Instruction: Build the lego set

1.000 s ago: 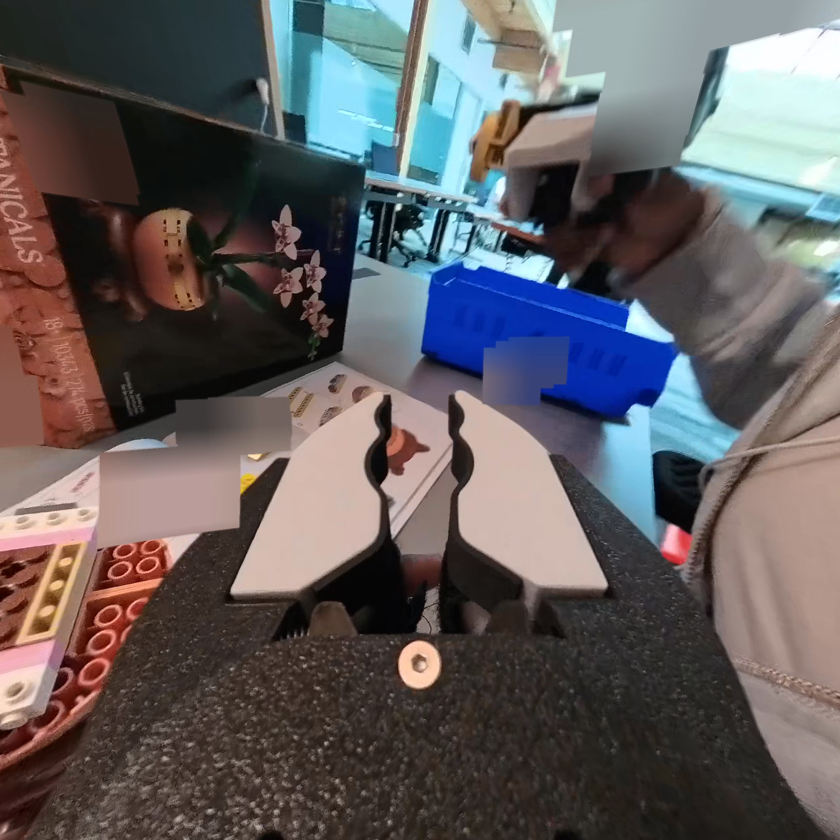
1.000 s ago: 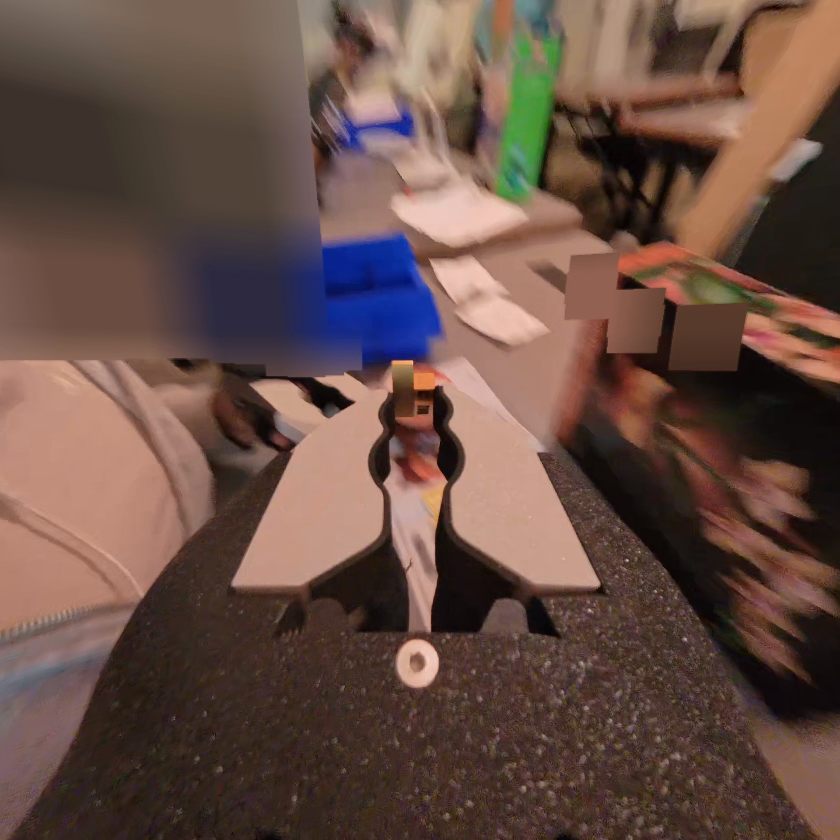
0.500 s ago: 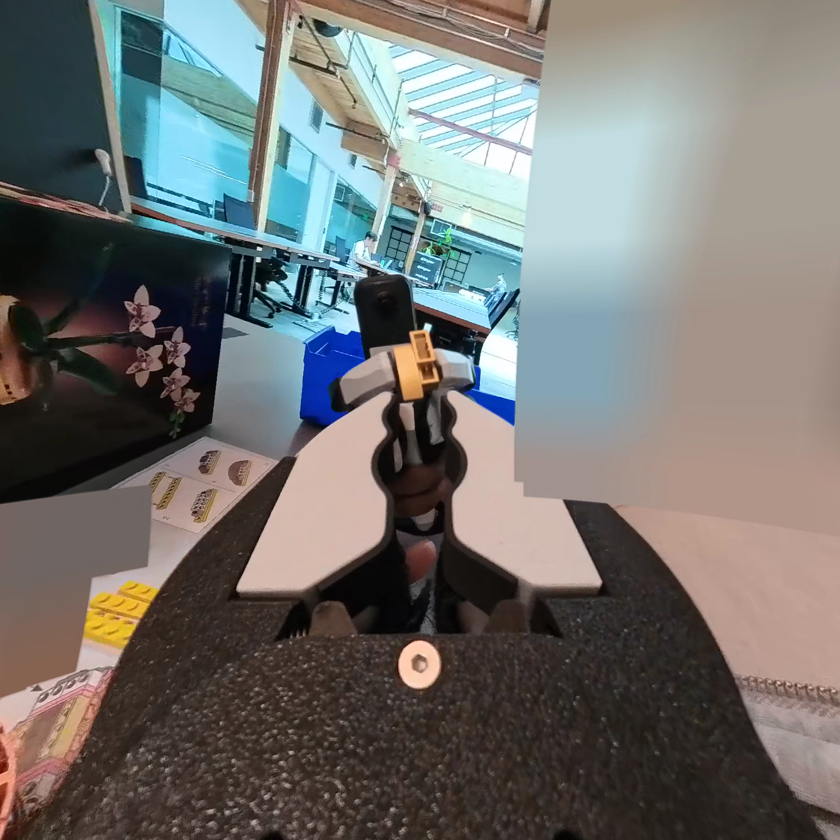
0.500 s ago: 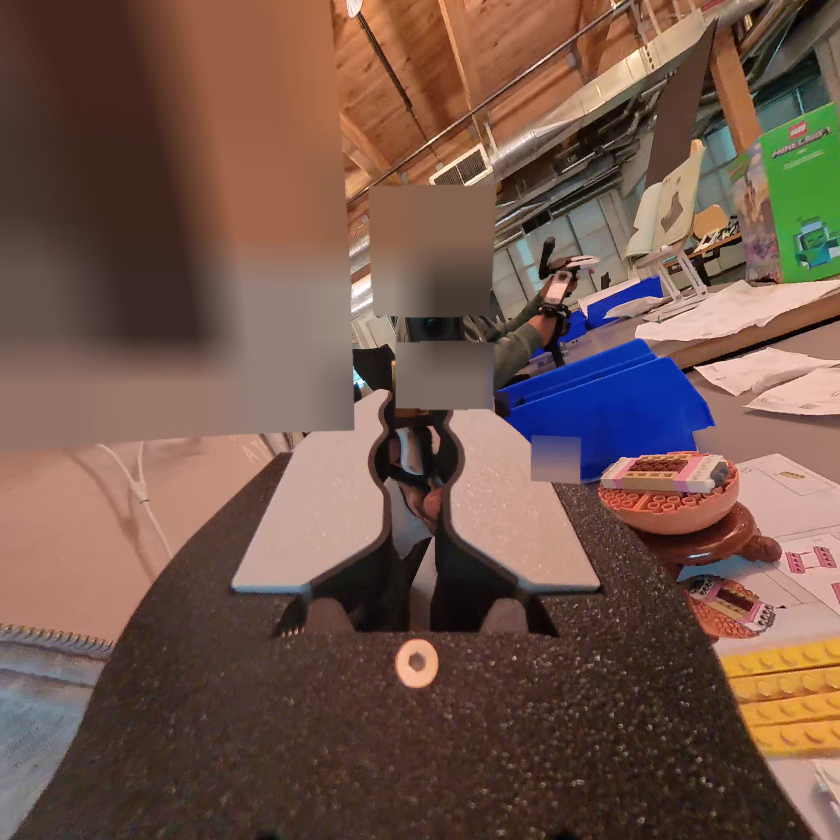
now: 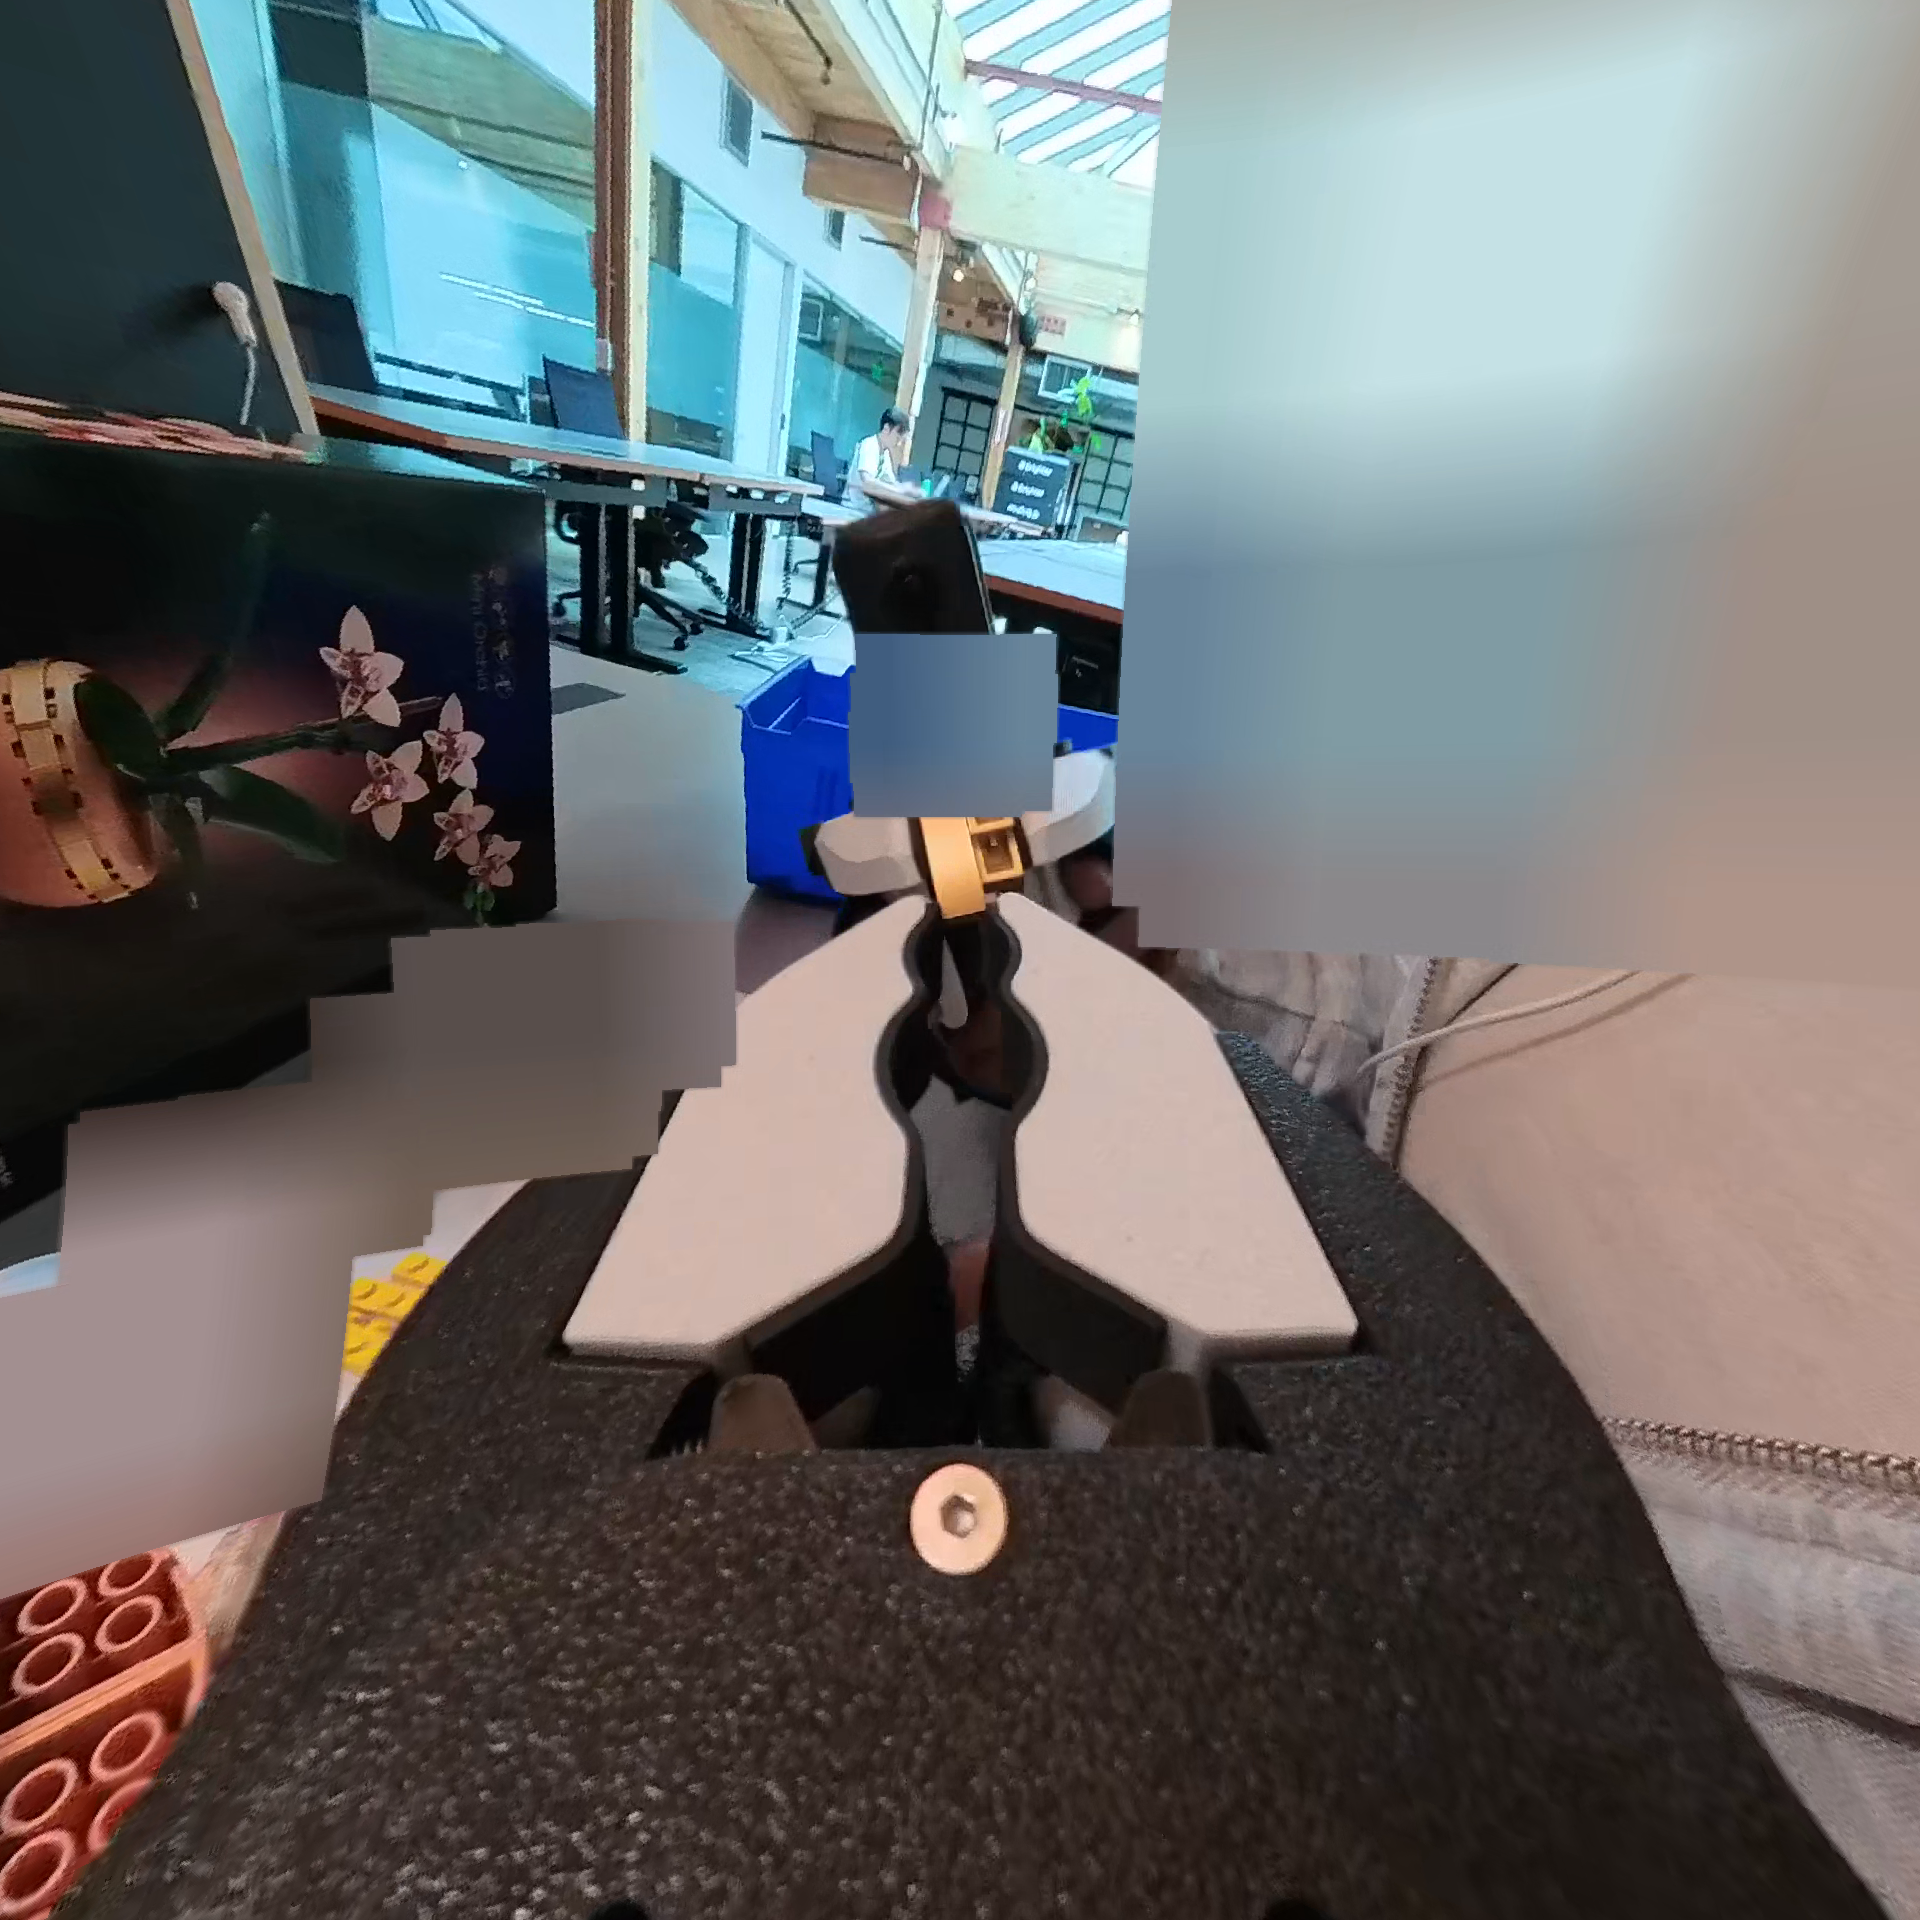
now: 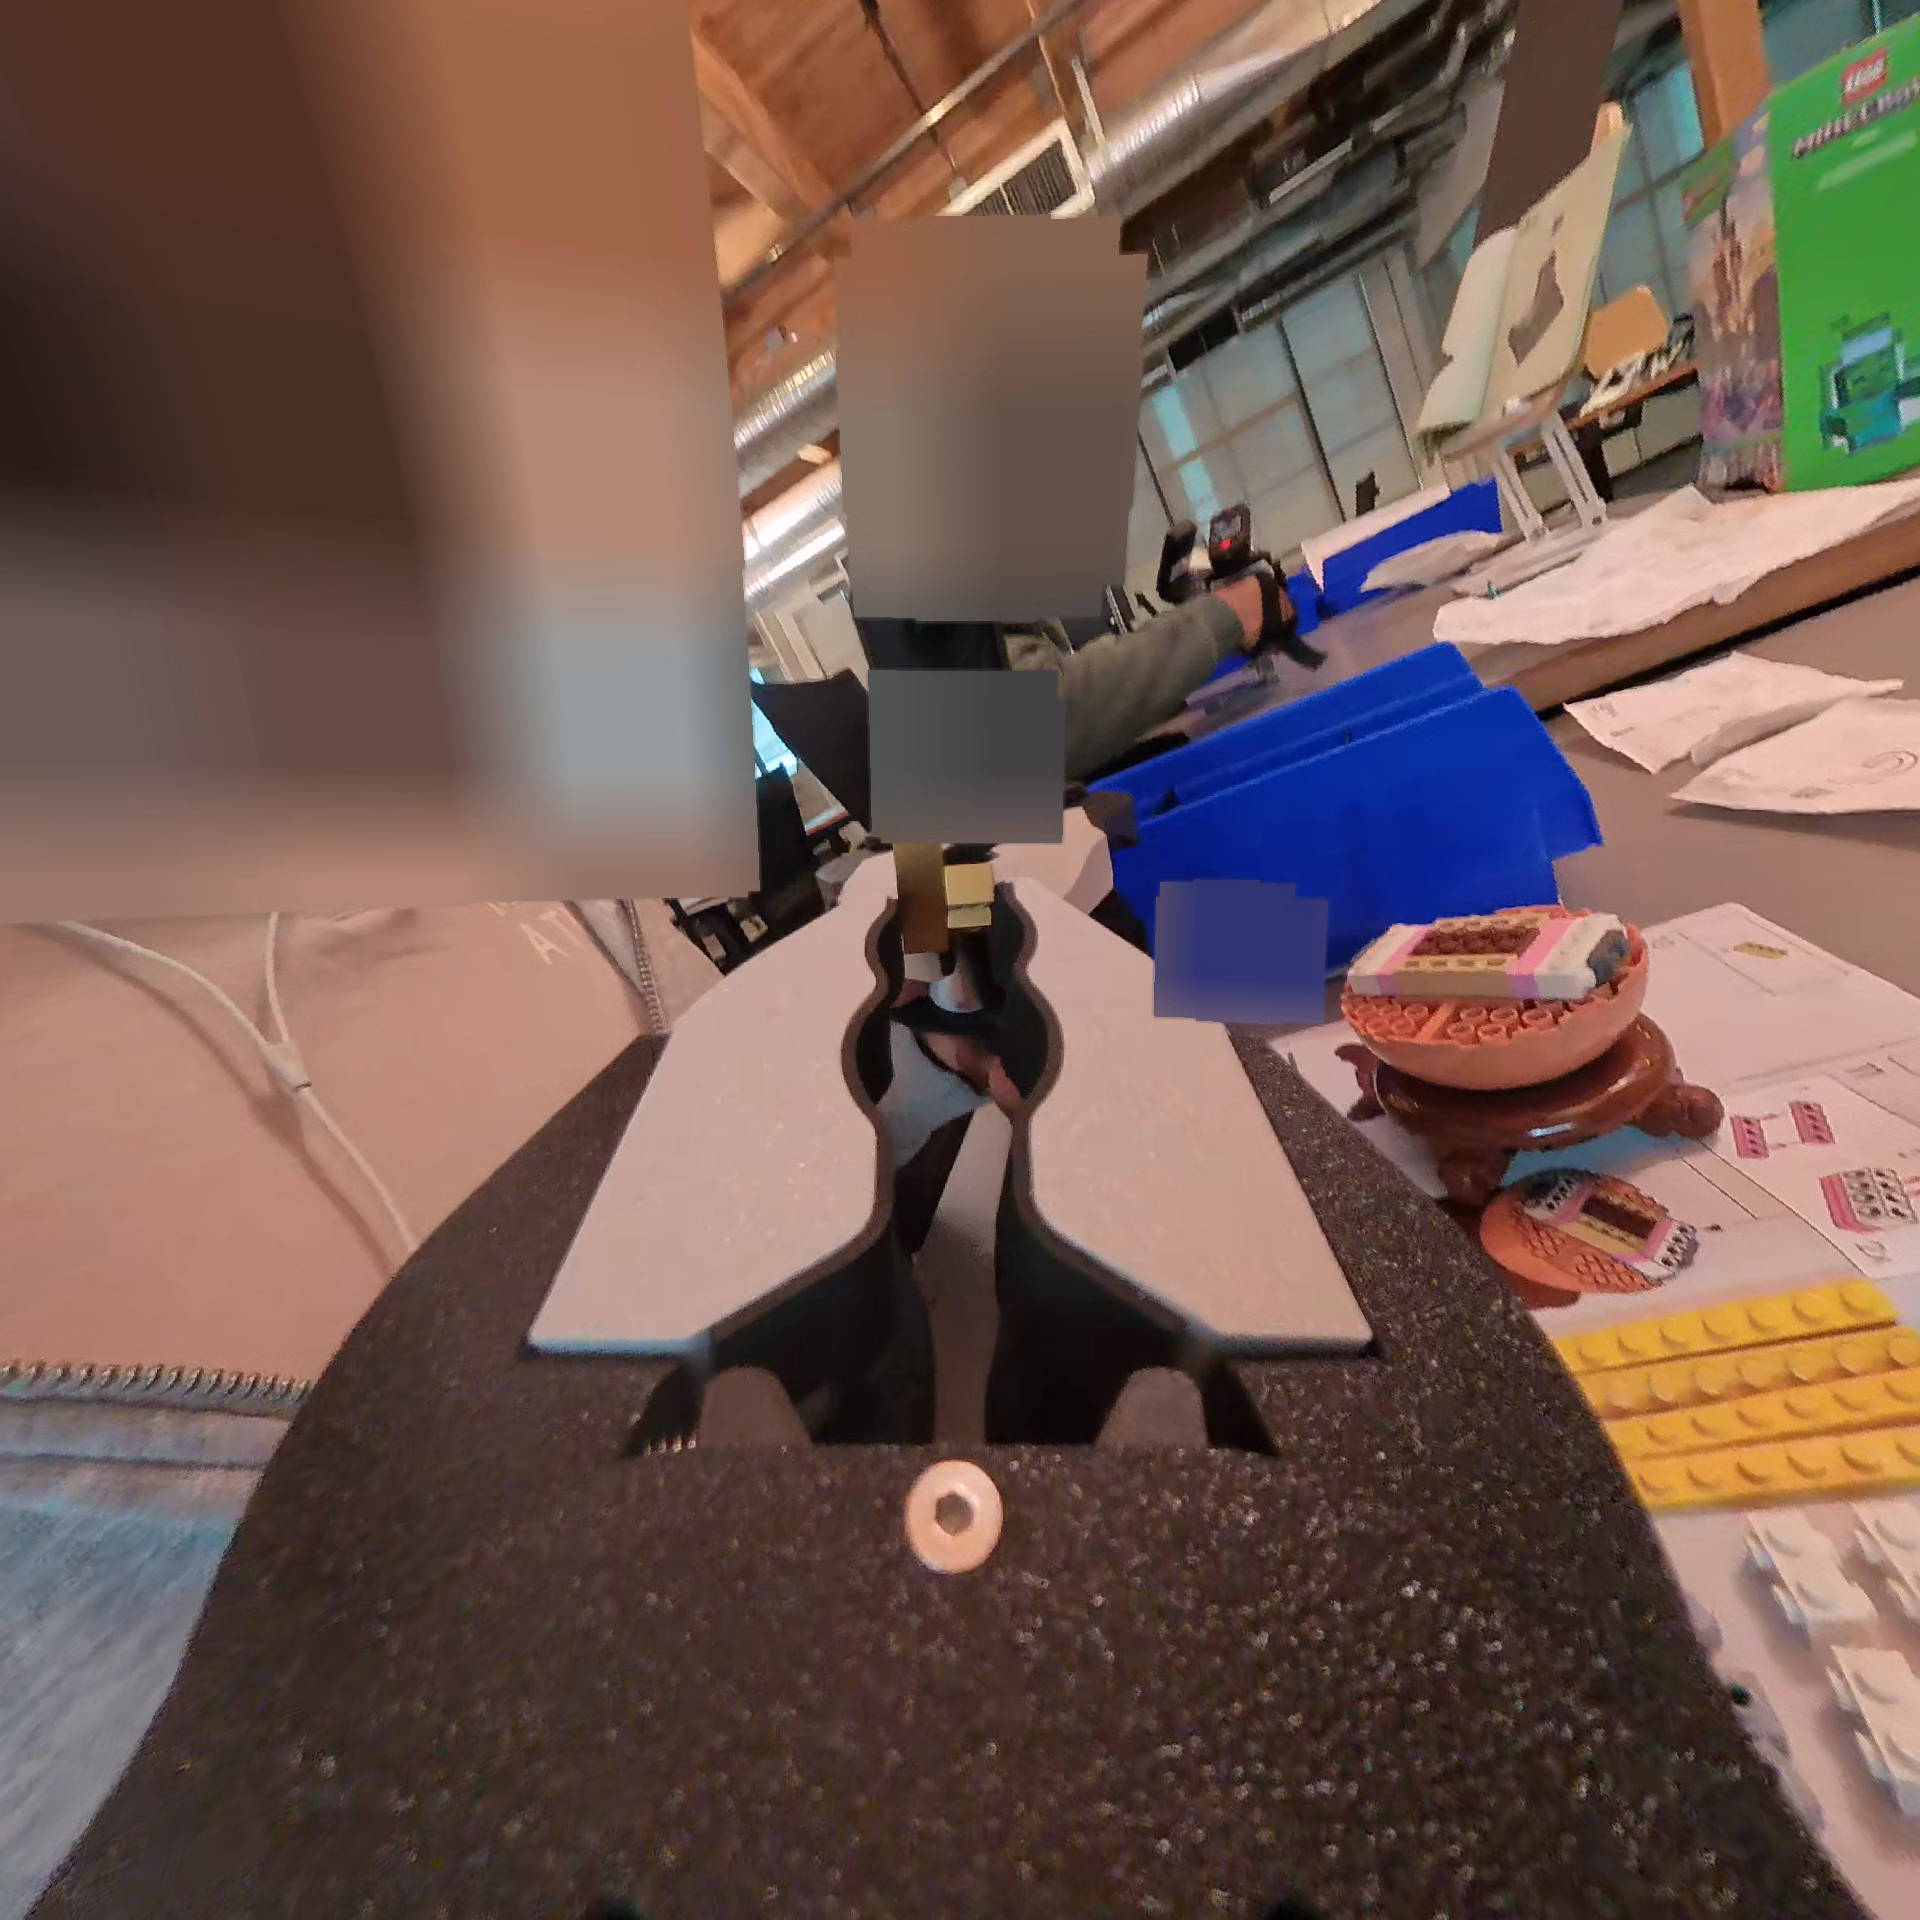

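Note:
A small tan lego piece [image 5: 961, 873] is held up in the air between both grippers, which face each other tip to tip. My right gripper [image 6: 951, 899] is shut on the tan piece [image 6: 966, 899]. My left gripper [image 5: 963, 914] has its fingers drawn in around the piece's lower end. The right gripper's fingers [image 5: 868, 862] show beyond it in the left wrist view. The flesh-coloured pot model [image 6: 1496, 1029] sits on a brown stand [image 6: 1507, 1112] on the instruction sheet [image 6: 1766, 1039], to the right of the grippers.
A small round sub-build [image 6: 1590, 1242], yellow plates [image 6: 1745, 1392] and white pieces [image 6: 1849, 1621] lie at the right. A blue bin [image 6: 1351, 831] stands behind. The set's dark box [image 5: 260, 748] stands at the left. A person's torso is close behind the grippers. My two grippers' fingertips are within a few centimetres of each other.
Both grippers rose from the table and turned to face each other. The left gripper's fingers have narrowed around the tan piece that the right gripper holds.

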A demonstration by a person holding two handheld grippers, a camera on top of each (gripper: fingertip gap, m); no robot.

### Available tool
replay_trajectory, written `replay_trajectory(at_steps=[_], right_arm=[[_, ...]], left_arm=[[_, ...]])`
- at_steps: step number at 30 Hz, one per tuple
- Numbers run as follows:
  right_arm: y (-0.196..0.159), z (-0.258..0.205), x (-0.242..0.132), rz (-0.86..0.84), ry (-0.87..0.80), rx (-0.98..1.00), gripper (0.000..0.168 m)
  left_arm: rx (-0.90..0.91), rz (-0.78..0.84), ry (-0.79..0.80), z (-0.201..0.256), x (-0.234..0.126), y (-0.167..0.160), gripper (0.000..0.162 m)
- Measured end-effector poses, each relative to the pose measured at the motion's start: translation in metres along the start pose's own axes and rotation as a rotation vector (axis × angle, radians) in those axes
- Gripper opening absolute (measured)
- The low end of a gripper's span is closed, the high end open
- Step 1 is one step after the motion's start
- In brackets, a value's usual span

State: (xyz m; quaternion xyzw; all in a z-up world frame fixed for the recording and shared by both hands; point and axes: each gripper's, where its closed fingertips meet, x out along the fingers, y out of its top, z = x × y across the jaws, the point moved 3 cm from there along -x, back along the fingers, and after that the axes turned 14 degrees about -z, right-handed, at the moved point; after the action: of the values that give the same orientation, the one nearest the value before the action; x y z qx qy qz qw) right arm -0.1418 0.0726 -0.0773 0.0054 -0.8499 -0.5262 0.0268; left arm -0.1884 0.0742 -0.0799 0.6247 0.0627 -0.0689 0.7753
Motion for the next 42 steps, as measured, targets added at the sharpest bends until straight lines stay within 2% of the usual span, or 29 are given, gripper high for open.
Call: replay_trajectory(at_steps=[5,10,12,17,19,22,24,26,30,34,38,42], right_arm=[[-0.003,0.003,-0.003,-0.069,-0.007,0.023,0.016],[-0.005,0.009,-0.004,-0.023,0.009,0.082,0.014],[-0.009,0.013,-0.005,-0.011,0.018,0.104,0.008],[-0.016,0.029,-0.016,-0.075,-0.078,0.129,0.008],[-0.021,0.044,-0.026,-0.243,-0.214,0.105,0.008],[-0.035,0.075,-0.056,-0.724,-0.504,0.046,0.008],[-0.04,0.096,-0.073,-1.034,-0.624,0.006,0.008],[-0.042,0.115,-0.078,-1.276,-0.654,-0.068,0.008],[-0.048,0.145,-0.064,-1.581,-0.614,-0.197,0.009],[-0.058,0.164,-0.059,-1.767,-0.622,-0.241,0.01],[-0.058,0.167,-0.047,-1.745,-0.606,-0.244,0.009],[-0.056,0.167,-0.05,-1.746,-0.623,-0.241,0.01]], left_arm=[[0.045,-0.033,0.055,-0.001,0.0,-0.003,0.006],[0.053,-0.029,0.107,-0.006,-0.002,-0.003,0.006],[0.053,-0.043,0.132,-0.01,-0.003,-0.006,0.007],[0.032,-0.069,0.171,-0.018,-0.007,-0.013,0.007],[0.034,-0.093,0.196,-0.018,-0.01,-0.016,0.007],[0.043,-0.151,0.261,-0.02,-0.018,-0.025,0.007],[0.05,-0.184,0.287,-0.019,-0.022,-0.032,0.007],[0.043,-0.192,0.29,-0.017,-0.025,-0.036,0.007],[0.032,-0.181,0.304,-0.016,-0.03,-0.039,0.007],[0.029,-0.16,0.311,-0.015,-0.035,-0.038,0.007],[0.025,-0.158,0.315,-0.016,-0.039,-0.041,0.007],[0.018,-0.149,0.308,-0.017,-0.04,-0.042,0.007]])
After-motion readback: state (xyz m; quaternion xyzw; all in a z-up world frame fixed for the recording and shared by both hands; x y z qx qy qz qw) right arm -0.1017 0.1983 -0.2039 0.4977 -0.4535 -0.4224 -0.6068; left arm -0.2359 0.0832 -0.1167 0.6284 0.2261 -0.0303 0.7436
